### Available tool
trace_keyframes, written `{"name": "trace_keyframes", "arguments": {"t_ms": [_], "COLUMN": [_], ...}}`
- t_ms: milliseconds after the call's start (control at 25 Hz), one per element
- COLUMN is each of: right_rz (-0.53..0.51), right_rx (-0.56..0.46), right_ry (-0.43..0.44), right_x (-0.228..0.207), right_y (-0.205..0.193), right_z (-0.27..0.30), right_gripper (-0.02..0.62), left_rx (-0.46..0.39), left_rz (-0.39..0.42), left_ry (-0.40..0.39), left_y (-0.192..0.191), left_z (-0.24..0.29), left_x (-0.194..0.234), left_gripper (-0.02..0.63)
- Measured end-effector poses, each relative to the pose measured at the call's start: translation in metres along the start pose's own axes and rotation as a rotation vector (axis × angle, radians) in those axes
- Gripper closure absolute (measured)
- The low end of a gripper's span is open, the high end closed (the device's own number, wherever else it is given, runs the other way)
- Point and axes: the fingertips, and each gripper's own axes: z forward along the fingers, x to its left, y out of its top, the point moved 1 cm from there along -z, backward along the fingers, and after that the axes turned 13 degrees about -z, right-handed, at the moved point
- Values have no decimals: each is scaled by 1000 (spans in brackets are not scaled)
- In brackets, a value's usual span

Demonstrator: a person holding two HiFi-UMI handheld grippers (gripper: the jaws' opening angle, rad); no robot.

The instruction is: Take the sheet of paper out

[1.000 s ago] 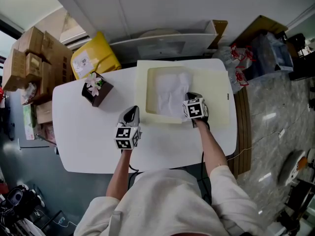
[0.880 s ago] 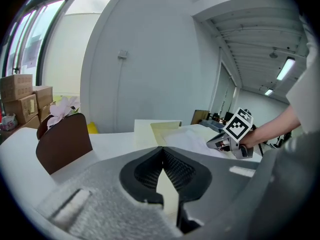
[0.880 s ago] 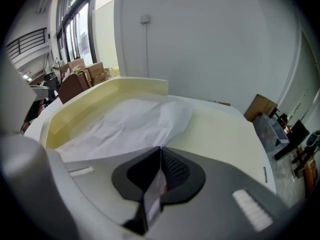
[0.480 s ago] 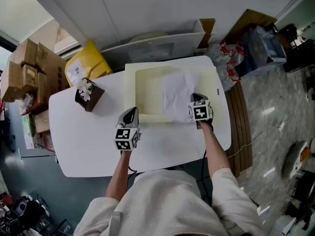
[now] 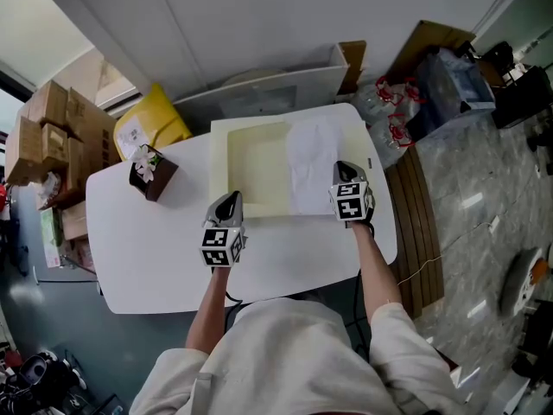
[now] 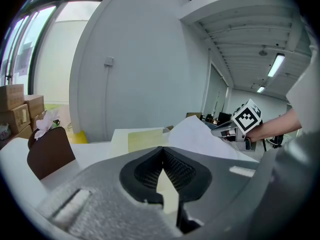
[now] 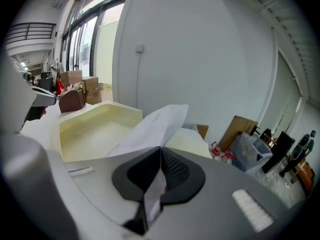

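My left gripper sits at the near left corner of the cream tray, its jaws brought together at the tips. A cream sliver shows in the gap below them, and I cannot tell whether that is the tray's rim pinched or only seen through. Either way, I judge this hand is there to steady the tray while the other one pulls.

The sheet of paper lies over the right half of the tray. Its near edge is raised and the rest slopes back down toward the far wall, so it is only partly out. My right gripper has its jaws clamped on that near edge, with the white sheet running down between the pads. It points downward over the tray's near right rim. Gripping the edge lets the sheet peel up instead of crumpling against the walls.

Everything rests on a white table with rounded corners. Stacked cardboard boxes stand on the floor at the far left, with a yellow bag just right of them. A small brown box with a pale flower stands on the table, well left of the tray. A white board leans along the far wall behind the table. To the right are clear plastic bags and a grey marbled floor.
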Motion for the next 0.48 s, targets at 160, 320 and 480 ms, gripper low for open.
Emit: {"name": "trace_keyframes", "arguments": {"t_ms": [160,320,480], "right_rz": [-40,-63,-79], "right_rx": [-74,-150,-221], "right_ry": [-42,-77,-100], "right_x": [-9,-17,-22], "right_y": [22,47,68], "right_z": [-22,-45,-69], "right_gripper": [588,588,588], "left_rx": [-24,-54,-92], "left_rz": [7,6,11], "left_ry": [5,14,22], "left_y": [6,16,28], "left_z": [-7,-14,-23], "left_x": [-6,-10,-14], "left_gripper": [603,603,603]}}
